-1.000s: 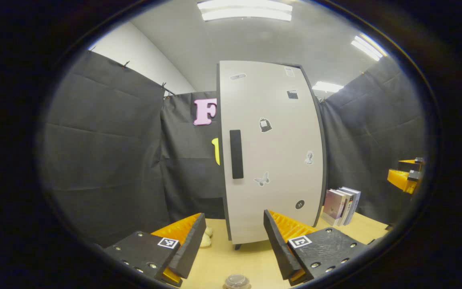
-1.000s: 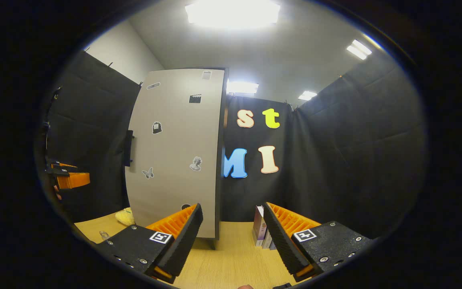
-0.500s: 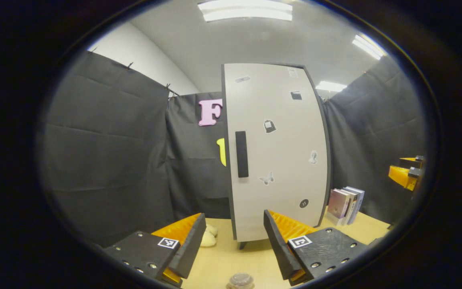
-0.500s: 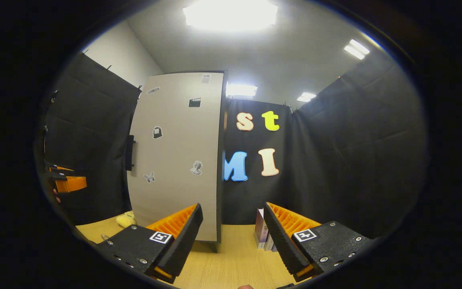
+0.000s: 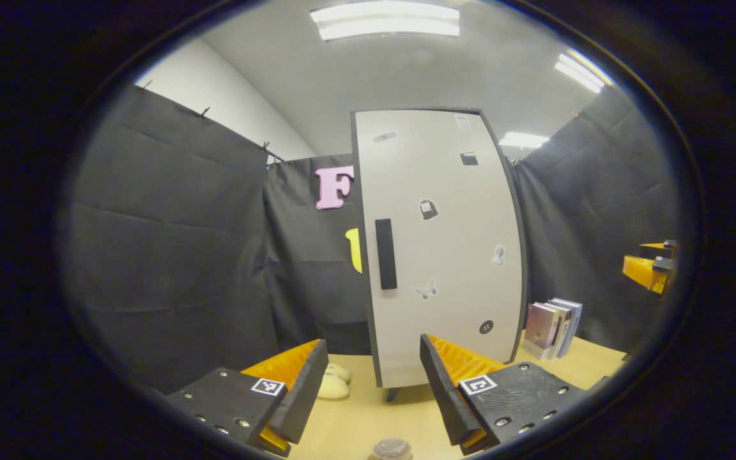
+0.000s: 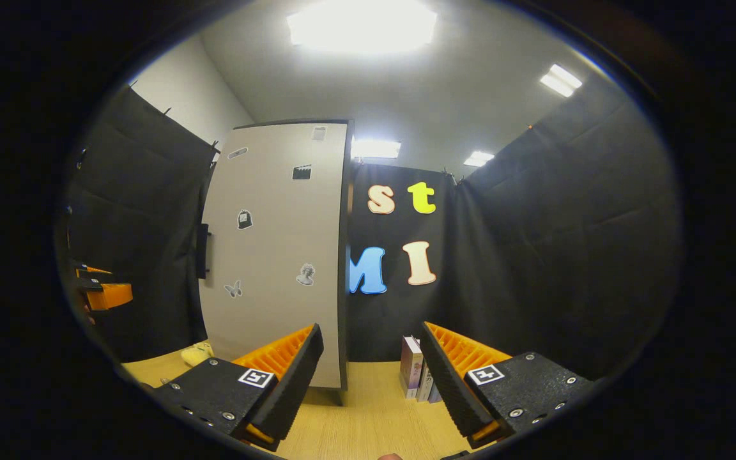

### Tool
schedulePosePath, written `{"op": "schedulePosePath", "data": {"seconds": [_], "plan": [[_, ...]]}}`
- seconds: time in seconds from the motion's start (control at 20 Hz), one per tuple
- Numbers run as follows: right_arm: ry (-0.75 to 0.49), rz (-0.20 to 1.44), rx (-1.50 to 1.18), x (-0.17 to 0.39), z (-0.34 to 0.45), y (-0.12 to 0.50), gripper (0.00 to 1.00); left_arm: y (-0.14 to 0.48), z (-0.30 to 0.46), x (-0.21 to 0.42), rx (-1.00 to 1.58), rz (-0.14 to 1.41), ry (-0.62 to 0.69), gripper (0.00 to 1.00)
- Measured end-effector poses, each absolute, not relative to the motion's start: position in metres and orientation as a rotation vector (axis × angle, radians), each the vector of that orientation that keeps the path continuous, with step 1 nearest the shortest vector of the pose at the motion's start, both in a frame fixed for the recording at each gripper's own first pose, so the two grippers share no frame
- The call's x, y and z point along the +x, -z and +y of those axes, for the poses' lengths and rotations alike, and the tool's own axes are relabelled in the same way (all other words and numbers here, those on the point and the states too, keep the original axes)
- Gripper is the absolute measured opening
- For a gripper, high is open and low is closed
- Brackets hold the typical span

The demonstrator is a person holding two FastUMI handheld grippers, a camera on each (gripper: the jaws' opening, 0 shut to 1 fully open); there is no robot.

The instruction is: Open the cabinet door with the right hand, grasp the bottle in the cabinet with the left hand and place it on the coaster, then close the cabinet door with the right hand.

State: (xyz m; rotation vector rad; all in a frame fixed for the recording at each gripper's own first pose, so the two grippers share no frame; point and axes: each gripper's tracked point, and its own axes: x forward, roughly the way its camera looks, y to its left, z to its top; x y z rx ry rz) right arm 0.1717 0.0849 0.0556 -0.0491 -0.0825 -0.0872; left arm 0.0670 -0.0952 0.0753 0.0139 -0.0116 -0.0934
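1. In the left gripper view, the left gripper (image 5: 373, 383) has its jaws spread wide with nothing between them, above the light wooden table (image 5: 355, 421).
2. Just below the gap between those jaws, at the bottom edge of the view, sits a small round brownish thing (image 5: 391, 449); I cannot tell whether it is the coaster or a cap.
3. Just beyond the left jaw's tip, a pale yellow soft object (image 5: 333, 386) lies on the table.
4. Ahead of the gap, slightly toward the right jaw, stands the cabinet (image 5: 444, 255) with its door shut, a black vertical handle (image 5: 386, 253) near its left edge and small stickers on the door. The bottle is hidden behind the closed door.
5. Beyond the right jaw, to the cabinet's right, a few books (image 5: 553, 326) stand upright.
6. In the right gripper view, the right gripper (image 6: 371, 377) is likewise wide open and empty over the table.
7. Past its left jaw stands the same closed cabinet; the books stand just beyond the inner edge of its right jaw.
8. The left gripper appears far off beyond the left jaw, well apart from the cabinet.
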Motion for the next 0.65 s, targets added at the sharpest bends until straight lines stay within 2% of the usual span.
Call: {"op": "schedulePosePath", "data": {"seconds": [0.05, 0.1, 0.2, 0.3, 0.35, 0.4, 0.65], "plan": [[0.089, -0.085, -0.046, 0.1703, 0.0851, -0.0556, 0.94, -0.0756, -0.0955, 0.0676, 0.012, -0.013, 0.094, 0.83], [0.092, -0.087, -0.043, 0.1700, 0.0852, -0.0555, 0.94, -0.0763, -0.0956, 0.0685, 0.012, -0.013, 0.093, 0.79], [0.094, -0.083, -0.033, 0.1711, 0.0860, -0.0532, 0.94, -0.0779, -0.0950, 0.0680, 0.016, -0.014, 0.091, 0.88], [0.092, -0.079, -0.022, 0.1718, 0.0880, -0.0520, 0.94, -0.0775, -0.0950, 0.0676, 0.019, -0.016, 0.091, 0.88], [0.093, -0.080, -0.020, 0.1722, 0.0877, -0.0520, 0.94, -0.0777, -0.0951, 0.0677, 0.020, -0.016, 0.091, 0.79], [0.094, -0.080, -0.022, 0.1716, 0.0878, -0.0527, 0.94, -0.0770, -0.0949, 0.0677, 0.020, -0.013, 0.092, 0.88], [0.089, -0.073, -0.026, 0.1721, 0.0930, -0.0503, 0.94, -0.0748, -0.0903, 0.0690, 0.007, -0.006, 0.082, 0.88]]}}
